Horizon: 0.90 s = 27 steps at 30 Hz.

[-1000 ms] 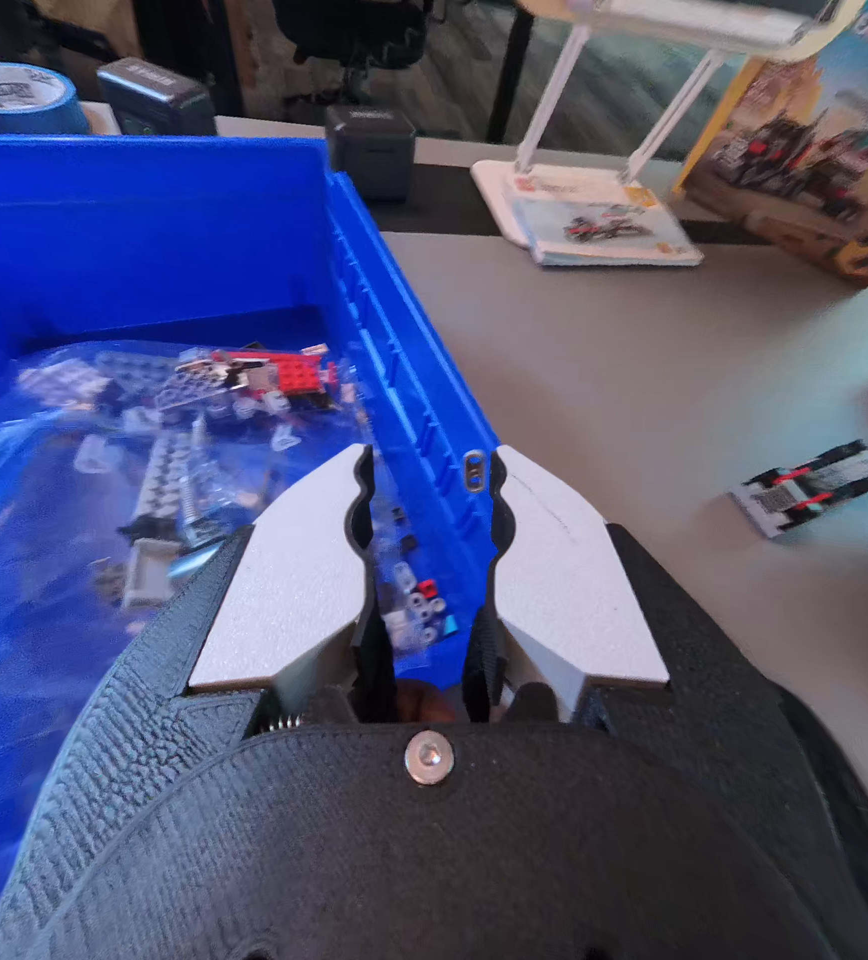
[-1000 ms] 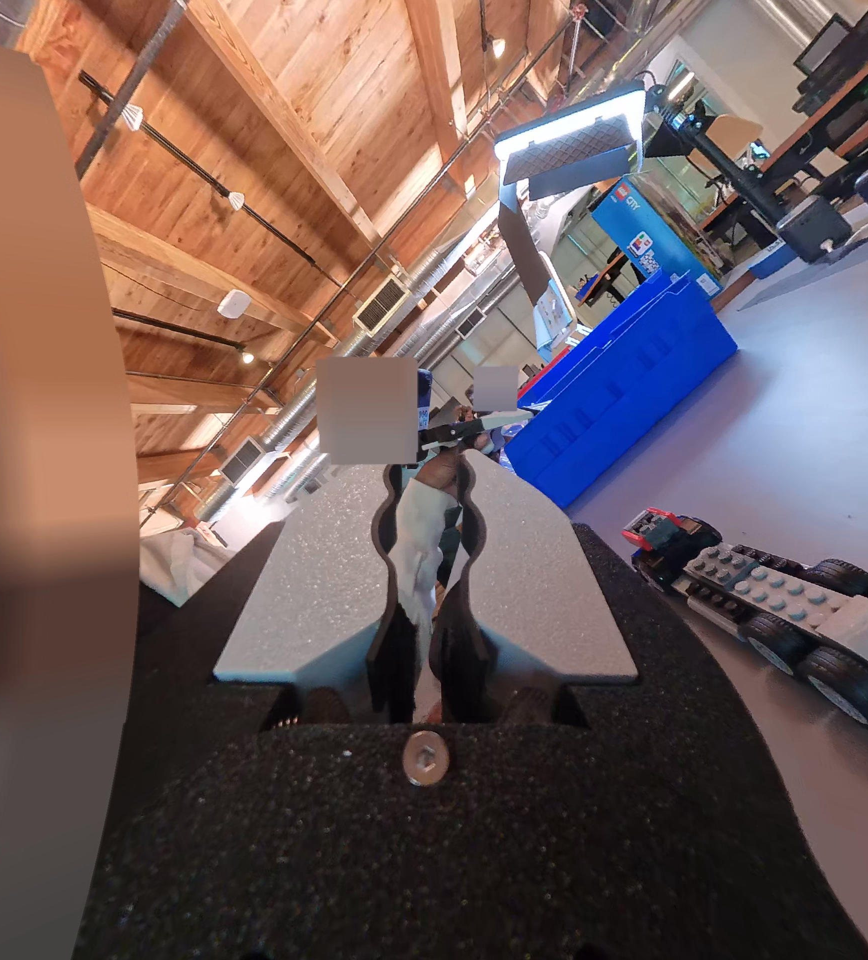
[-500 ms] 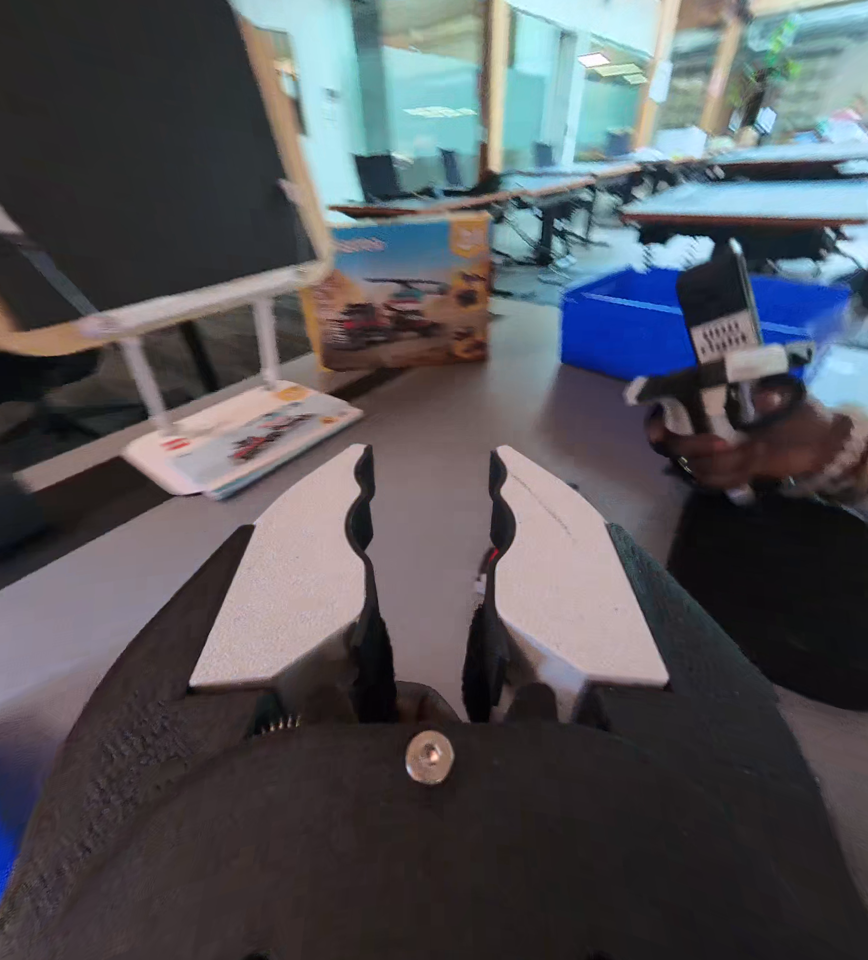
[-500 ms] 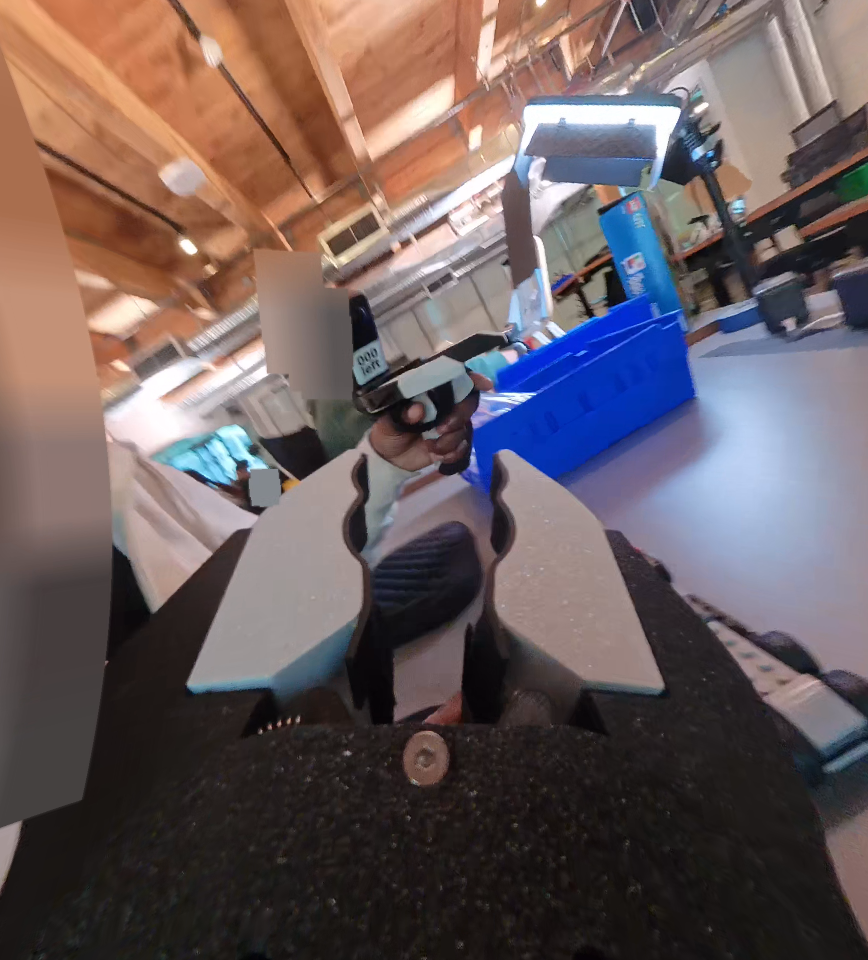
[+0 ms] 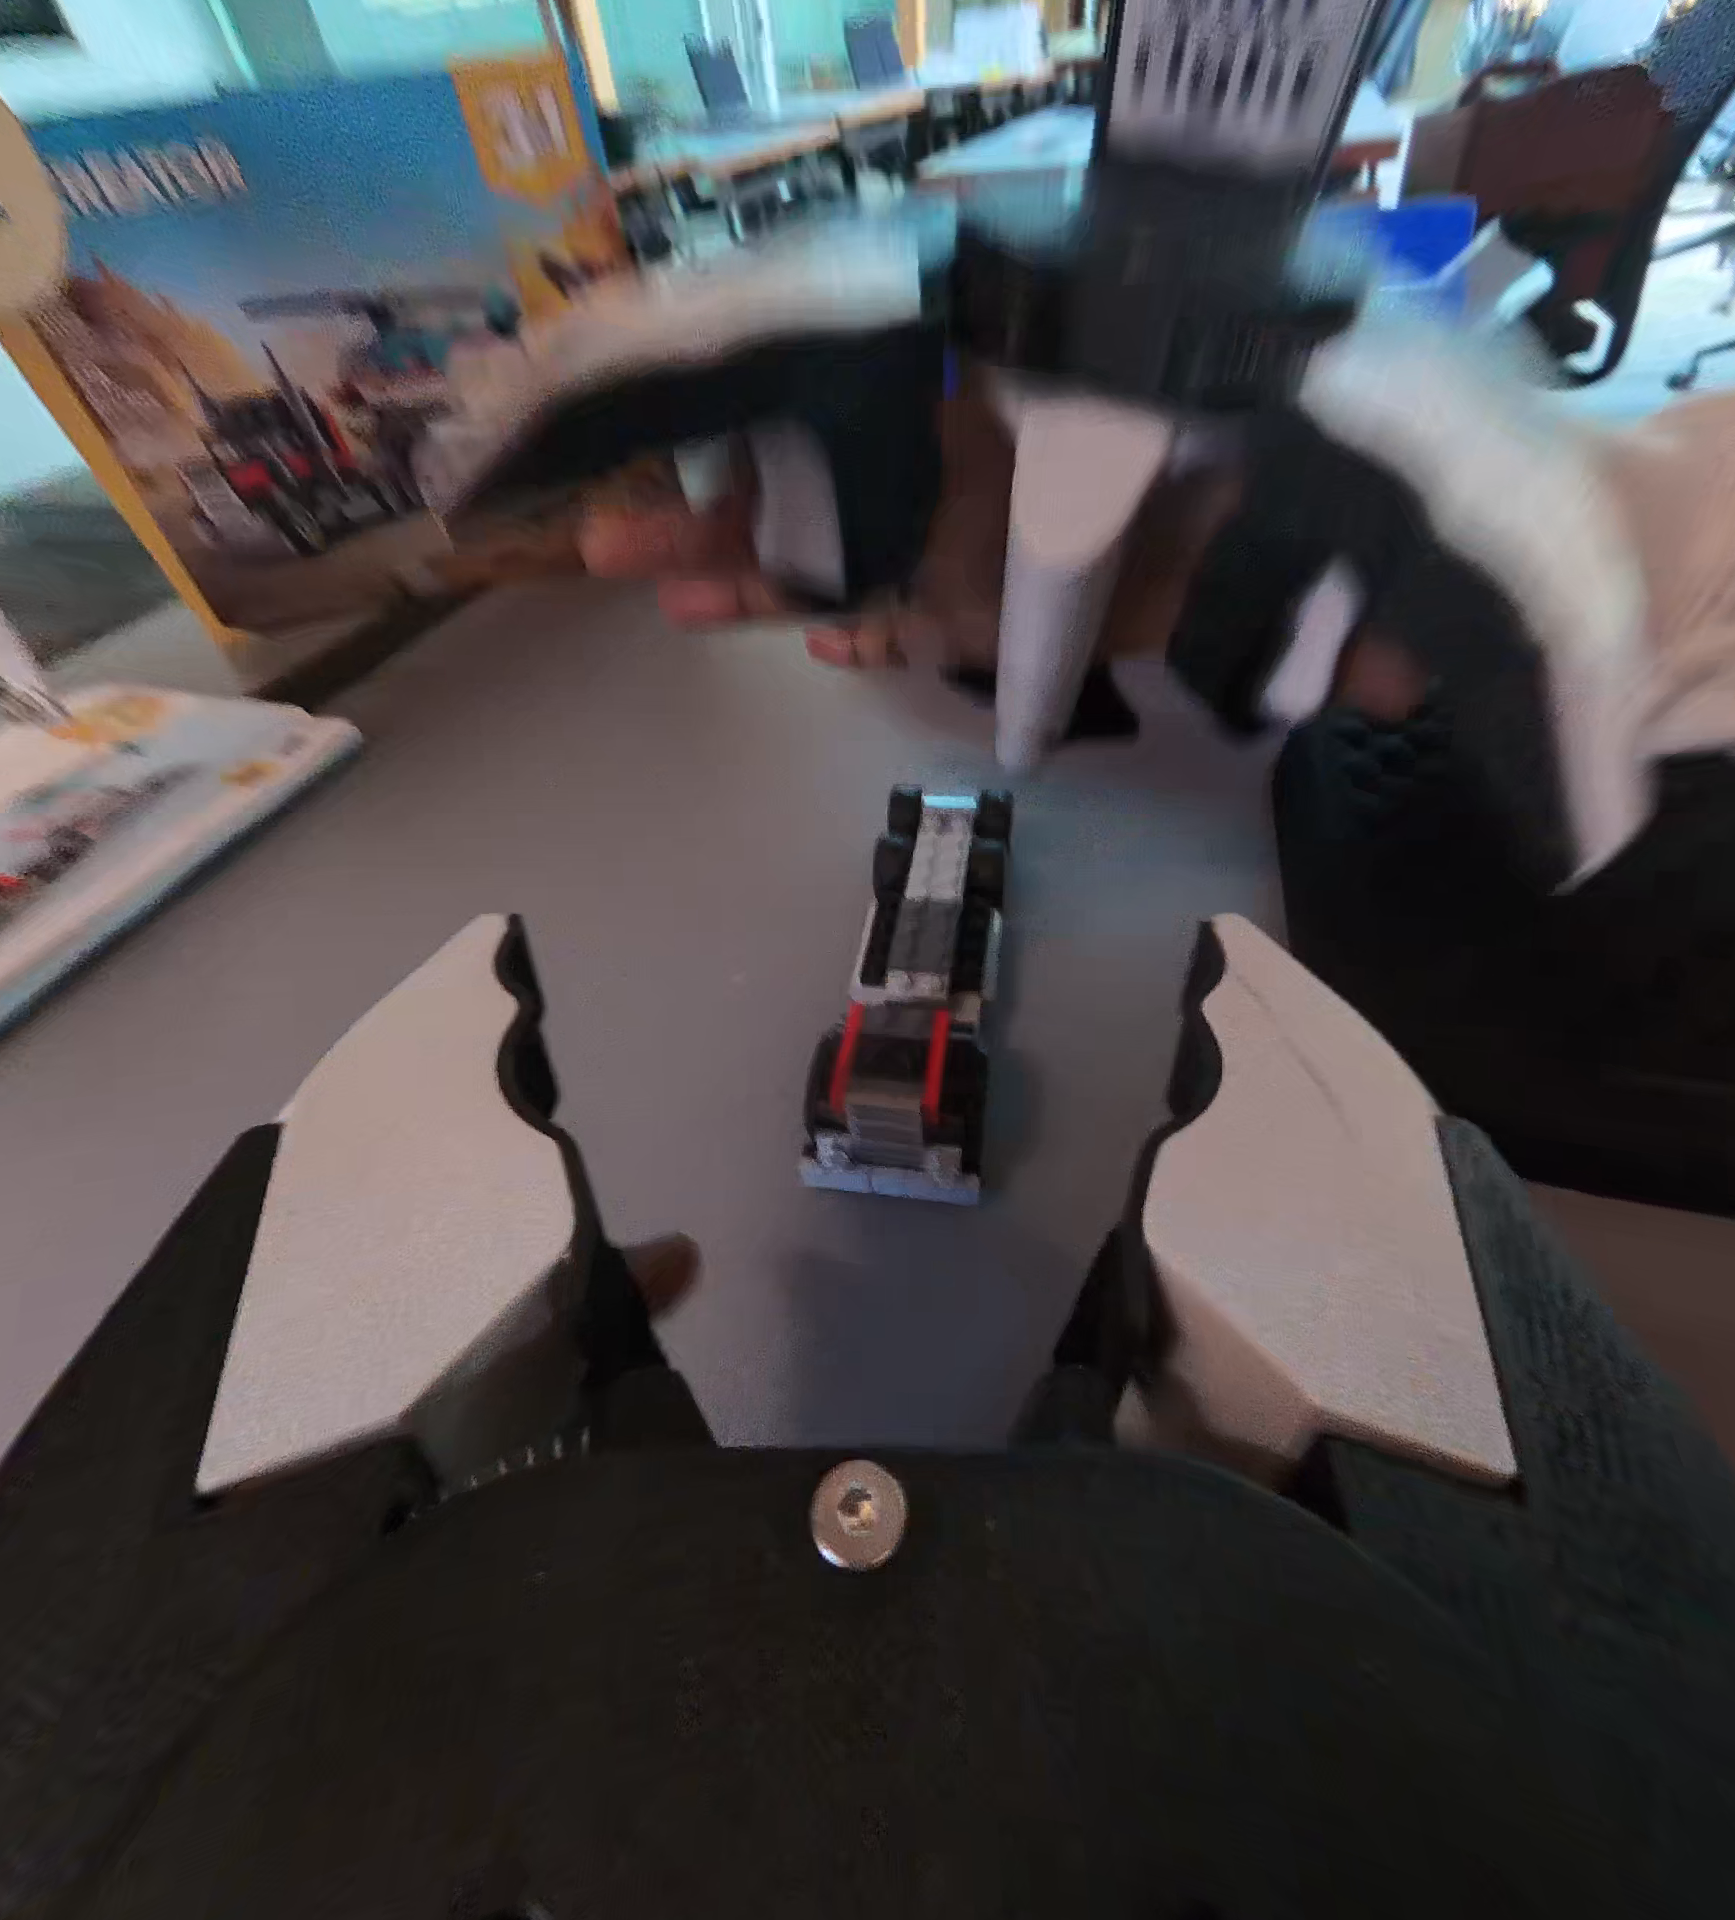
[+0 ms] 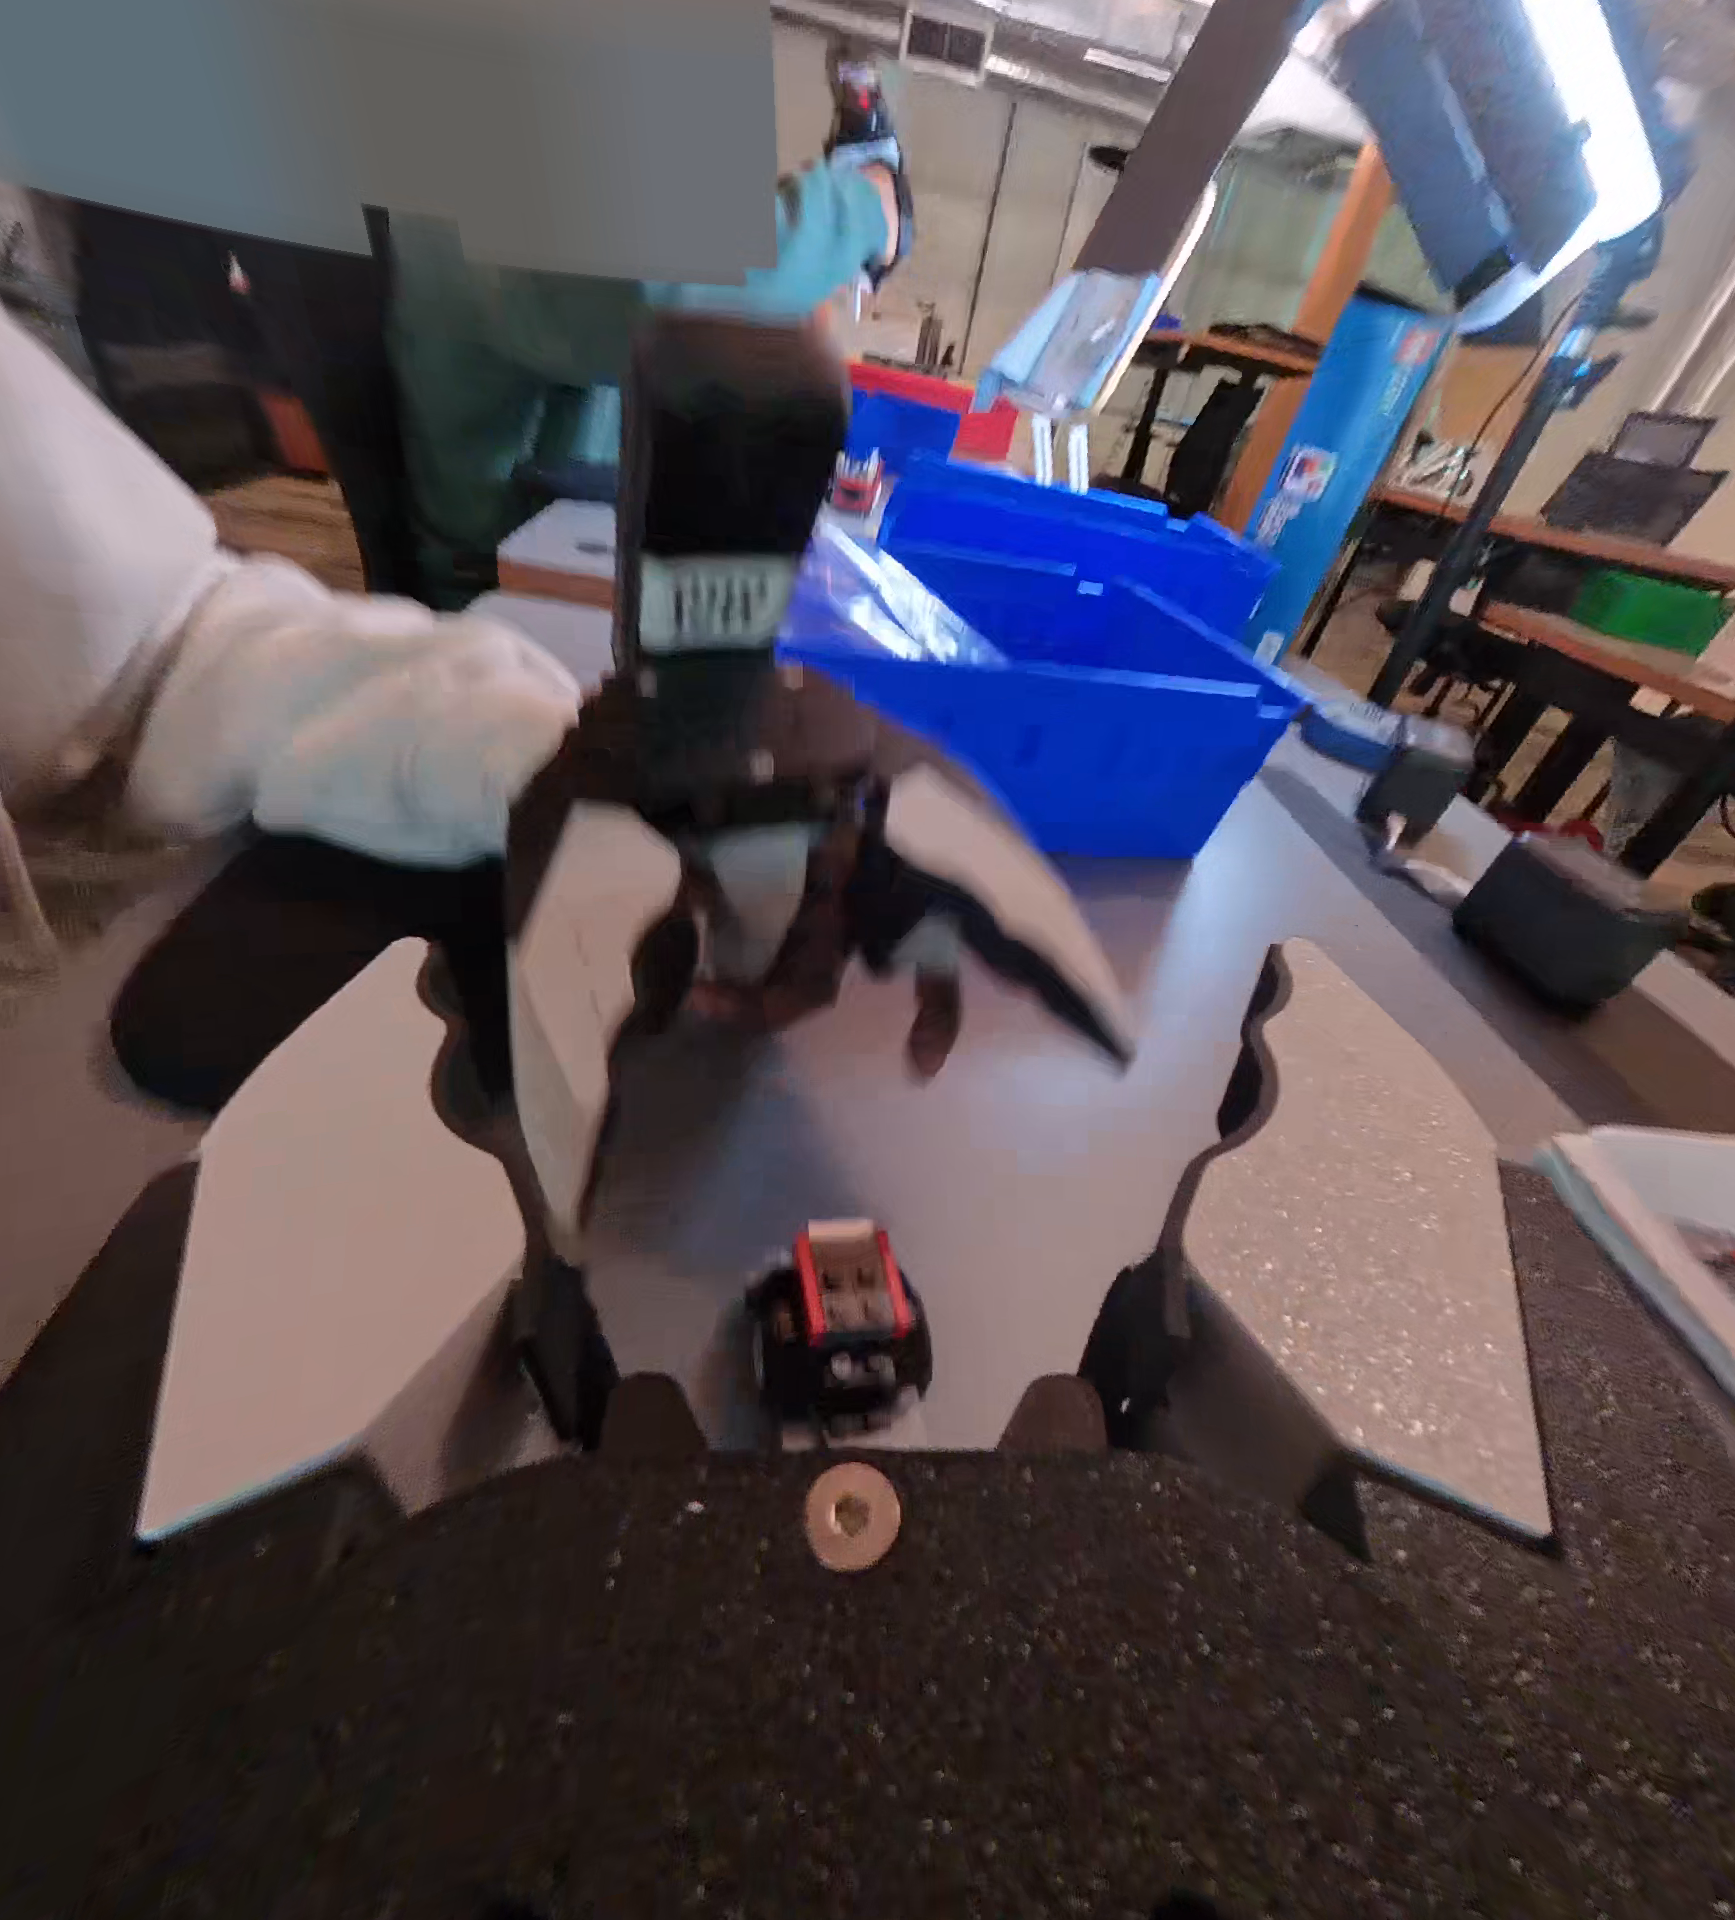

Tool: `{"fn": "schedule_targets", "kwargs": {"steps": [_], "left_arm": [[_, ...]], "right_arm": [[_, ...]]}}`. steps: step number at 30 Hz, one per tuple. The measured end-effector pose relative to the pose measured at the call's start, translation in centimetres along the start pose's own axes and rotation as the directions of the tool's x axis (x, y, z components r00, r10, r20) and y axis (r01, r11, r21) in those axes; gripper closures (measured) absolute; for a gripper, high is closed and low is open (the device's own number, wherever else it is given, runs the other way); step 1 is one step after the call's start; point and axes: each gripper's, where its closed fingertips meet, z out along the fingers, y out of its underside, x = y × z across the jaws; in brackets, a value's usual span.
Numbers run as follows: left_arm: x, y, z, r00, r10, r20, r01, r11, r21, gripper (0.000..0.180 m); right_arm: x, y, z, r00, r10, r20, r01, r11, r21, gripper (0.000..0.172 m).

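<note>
Only bare table (image 5: 634, 831) around truck (image 5: 910, 1013)

Not much you can actually read here, most of it is motion-blurred. The tall cardboard toy-set box with a blue and yellow front (image 5: 302, 343), standing at the back of the grey table, has white lettering along its top edge and a yellow panel with a mark on it. The thin white instruction booklet (image 5: 63, 821) lying flat has small printed bits too smeared to read. A white label with dark print sits on the black handle of the far gripper (image 6: 712, 608). The tall blue banner (image 6: 1330, 447) by the wooden post carries a small logo.
</note>
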Motion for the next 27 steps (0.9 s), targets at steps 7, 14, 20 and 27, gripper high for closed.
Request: {"fn": "schedule_targets", "kwargs": {"steps": [7, 14, 20, 27], "left_arm": [[-1.4, 0.8, -1.0, 0.977, 0.195, 0.087, -0.194, 0.981, -0.018, 0.065], [-0.3, 3.4, -0.4, 0.966, 0.260, 0.017, -0.253, 0.953, -0.167, 0.109], [-1.8, 0.5, -0.6, 0.942, 0.281, 0.185, -0.277, 0.960, -0.050, 0.035], [-1.3, -0.5, -1.3, 0.914, 0.353, 0.199, -0.357, 0.934, -0.017, 0.110]], "right_arm": [[-0.1, 5.6, -1.4, 0.996, -0.037, 0.076, 0.054, 0.969, -0.242, 0.100], [0.8, 5.7, -3.5, 0.998, -0.032, 0.052, 0.046, 0.952, -0.302, 0.109], [2.3, 4.5, -3.0, 0.941, -0.328, -0.078, 0.281, 0.890, -0.359, 0.024], [1.4, 7.1, -3.2, 0.920, -0.390, 0.041, 0.362, 0.803, -0.473, 0.111]]}}
